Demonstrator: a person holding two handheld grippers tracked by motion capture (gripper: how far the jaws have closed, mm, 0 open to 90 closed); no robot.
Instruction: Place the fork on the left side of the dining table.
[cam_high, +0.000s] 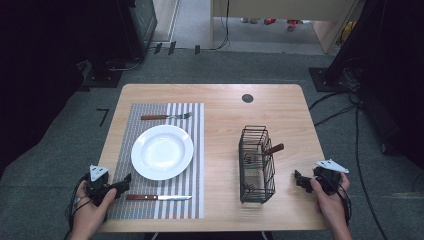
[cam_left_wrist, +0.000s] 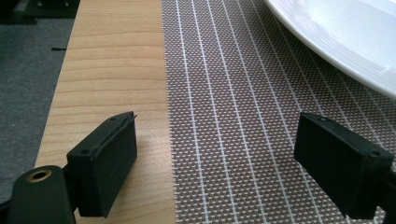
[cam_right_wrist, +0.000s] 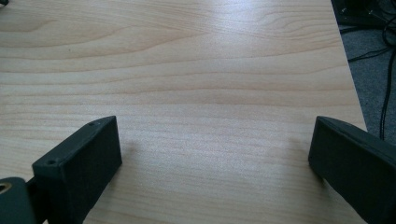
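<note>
A wooden table carries a striped placemat on its left half, and a white plate sits in the middle of that mat. A fork with a wooden handle lies crosswise on the mat beyond the plate, and a knife with a wooden handle lies crosswise on the near side of the plate, its blade pointing right. On the right half of the table stands a black wire basket, with a wooden-handled utensil resting in it and its handle poking out toward the right. The left gripper is held by the left hand at the near left corner of the table, its tips just over the left edge of the mat and close to the knife's handle, not touching it. In the left gripper view its jaws stand wide apart, one over bare wood and the other over the mat, with the plate's rim ahead to the right. The right gripper, in the right hand, is near the table's right edge, just beside the basket but apart from it. In the right gripper view its jaws are also spread wide over bare wood, holding nothing.
</note>
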